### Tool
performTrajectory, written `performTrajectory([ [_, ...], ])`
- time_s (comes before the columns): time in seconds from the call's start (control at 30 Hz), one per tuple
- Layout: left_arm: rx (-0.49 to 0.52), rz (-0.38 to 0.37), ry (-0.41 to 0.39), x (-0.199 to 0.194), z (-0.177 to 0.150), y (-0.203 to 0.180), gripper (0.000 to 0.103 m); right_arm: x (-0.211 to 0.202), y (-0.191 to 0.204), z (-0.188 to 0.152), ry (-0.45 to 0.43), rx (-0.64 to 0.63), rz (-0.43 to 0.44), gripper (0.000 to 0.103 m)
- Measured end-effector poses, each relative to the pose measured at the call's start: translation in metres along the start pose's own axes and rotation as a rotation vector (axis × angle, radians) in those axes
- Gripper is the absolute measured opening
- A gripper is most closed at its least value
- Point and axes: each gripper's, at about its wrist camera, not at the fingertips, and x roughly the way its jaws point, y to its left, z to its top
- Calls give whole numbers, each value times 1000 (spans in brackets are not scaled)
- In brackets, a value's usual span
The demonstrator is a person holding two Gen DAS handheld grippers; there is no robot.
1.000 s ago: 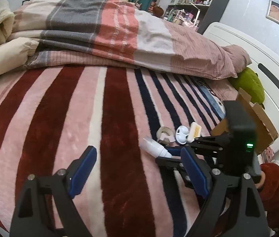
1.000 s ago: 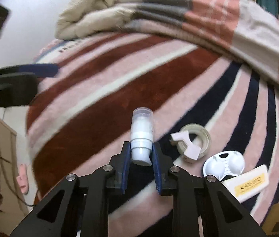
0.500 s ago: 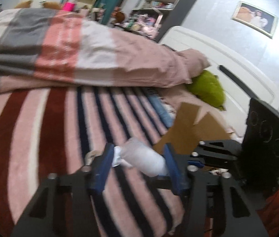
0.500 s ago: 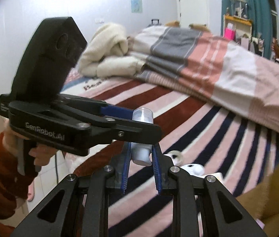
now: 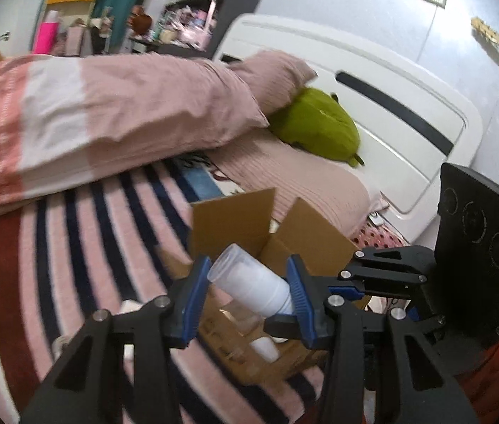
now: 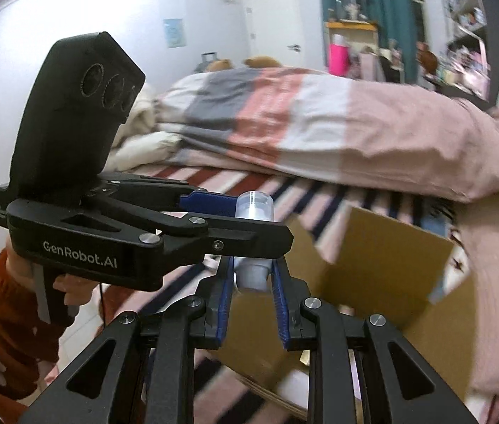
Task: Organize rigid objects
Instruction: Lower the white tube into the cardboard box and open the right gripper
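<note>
Striped bed blanket (image 5: pixel 72 247) carries an open cardboard box (image 5: pixel 306 233) near the headboard edge. Left gripper (image 5: pixel 246 293) and right gripper (image 6: pixel 251 282) both clamp one white bottle (image 5: pixel 253 282) (clear cap) above the box, two grips crossing.

only readable thing is "GenRobot.AI" in white on the black side of my left gripper (image 6: pixel 249 226), nothing else legible
</note>
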Motion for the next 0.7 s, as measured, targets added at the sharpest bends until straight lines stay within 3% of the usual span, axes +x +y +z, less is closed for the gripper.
performTrajectory([
  [0.23, 42, 17, 97, 46, 10, -20, 42, 0, -33, -14, 59, 68, -58, 17],
  [0.3, 40, 32, 100, 46, 11, -20, 54, 4, -37, -15, 85, 73, -75, 21],
  [0.37, 42, 47, 69, 39, 11, -19, 76, 4, -37, -18, 87, 83, -71, 30],
  [0.4, 43, 55, 55, 34, 12, -18, 78, 3, -37, -19, 86, 85, -71, 31],
  [0.57, 21, 117, -7, 0, 7, -2, 79, -3, -23, -11, 44, 74, -36, 31],
  [0.7, -6, 212, -69, -42, -4, 24, 79, -1, 14, 3, 6, 8, 25, 31],
])
